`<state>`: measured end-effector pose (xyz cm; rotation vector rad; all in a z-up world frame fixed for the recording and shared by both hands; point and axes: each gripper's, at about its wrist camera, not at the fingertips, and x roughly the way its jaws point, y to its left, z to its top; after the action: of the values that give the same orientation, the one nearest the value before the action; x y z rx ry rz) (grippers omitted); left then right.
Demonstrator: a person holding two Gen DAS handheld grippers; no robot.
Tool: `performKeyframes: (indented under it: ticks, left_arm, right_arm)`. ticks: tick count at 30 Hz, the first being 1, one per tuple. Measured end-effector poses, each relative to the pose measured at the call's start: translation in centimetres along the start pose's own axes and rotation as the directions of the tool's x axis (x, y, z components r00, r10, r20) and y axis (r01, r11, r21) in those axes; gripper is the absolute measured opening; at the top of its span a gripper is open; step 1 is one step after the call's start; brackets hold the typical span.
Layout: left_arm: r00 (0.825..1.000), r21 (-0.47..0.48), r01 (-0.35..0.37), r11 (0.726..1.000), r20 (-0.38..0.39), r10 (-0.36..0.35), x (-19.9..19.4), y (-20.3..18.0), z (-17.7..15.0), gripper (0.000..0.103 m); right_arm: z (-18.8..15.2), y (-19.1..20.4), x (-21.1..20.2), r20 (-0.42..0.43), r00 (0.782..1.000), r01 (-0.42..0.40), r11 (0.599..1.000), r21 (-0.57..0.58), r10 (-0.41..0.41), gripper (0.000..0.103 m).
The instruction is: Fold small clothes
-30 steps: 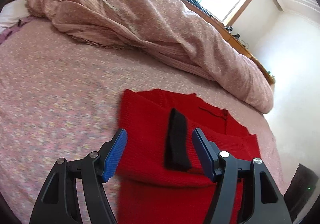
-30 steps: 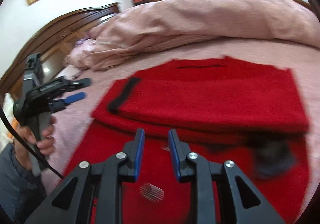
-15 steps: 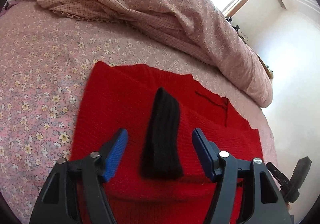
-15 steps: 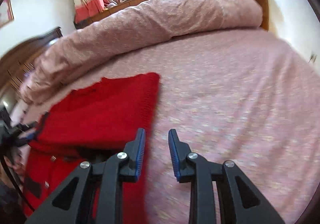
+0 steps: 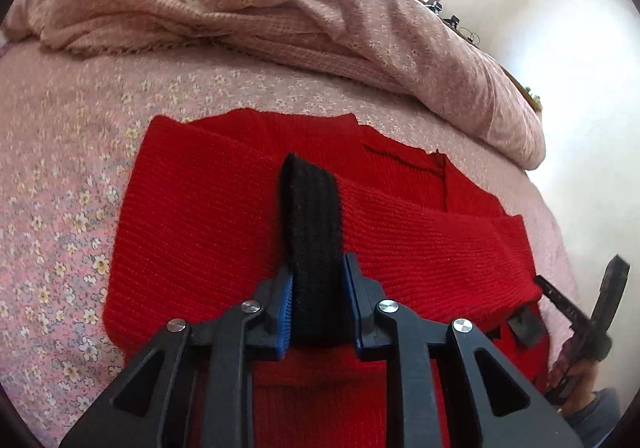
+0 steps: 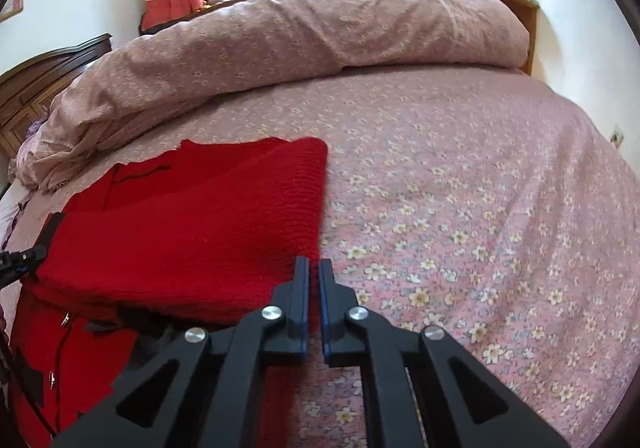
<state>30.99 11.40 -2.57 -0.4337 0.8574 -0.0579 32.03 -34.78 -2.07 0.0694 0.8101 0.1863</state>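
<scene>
Red knitted wool, a small sweater (image 5: 224,232), lies partly folded on the pink flowered bedsheet (image 6: 460,208) of the bed, in front of a rumpled pink quilt (image 5: 280,8). The left gripper (image 5: 318,282) is closing its blue-padded fingers (image 5: 285,298) on the sweater's black ribbed cuff (image 5: 312,216), which stands between them. The right gripper (image 6: 314,288) has its fingers almost together on the sweater's right edge, a sliver of red showing between them.
</scene>
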Motion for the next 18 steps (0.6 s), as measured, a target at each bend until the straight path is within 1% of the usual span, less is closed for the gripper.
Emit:
performKeyframes:
  ticks: [1,6,10,12,15,18]
  left_arm:
    - [1.000,0.004,-0.003,1.000,0.001,0.003,0.0,0.1,0.0,0.016]
    - [1.000,-0.001,0.006,1.000,-0.009,-0.006,-0.1,0.4,-0.1,0.016]
    - [1.000,0.007,0.008,1.000,-0.009,-0.008,-1.2,0.4,0.0,0.016]
    - [1.000,-0.006,0.025,1.000,-0.004,-0.026,-2.1,0.8,0.2,0.016]
    - [0.999,-0.052,0.054,0.997,0.010,-0.053,-3.4,2.0,0.6,0.017]
    - [0.998,-0.088,0.046,0.995,0.046,-0.042,-4.6,3.4,0.9,0.017]
  right_arm:
    - [0.0,0.0,0.3,-0.016,1.000,-0.007,1.000,0.004,0.007,0.004]
    - [-0.1,0.7,0.2,-0.011,1.000,0.008,0.999,-0.038,-0.009,0.005]
    - [-0.2,0.0,0.4,-0.016,1.000,-0.008,1.000,-0.008,0.008,0.007]
    - [-0.2,-0.1,0.4,-0.015,1.000,-0.015,1.000,0.003,0.015,0.007]
    - [-0.1,0.0,0.4,-0.015,1.000,-0.010,1.000,0.000,0.010,0.009]
    - [-0.2,0.0,0.2,-0.009,1.000,-0.012,1.000,-0.002,0.012,0.009]
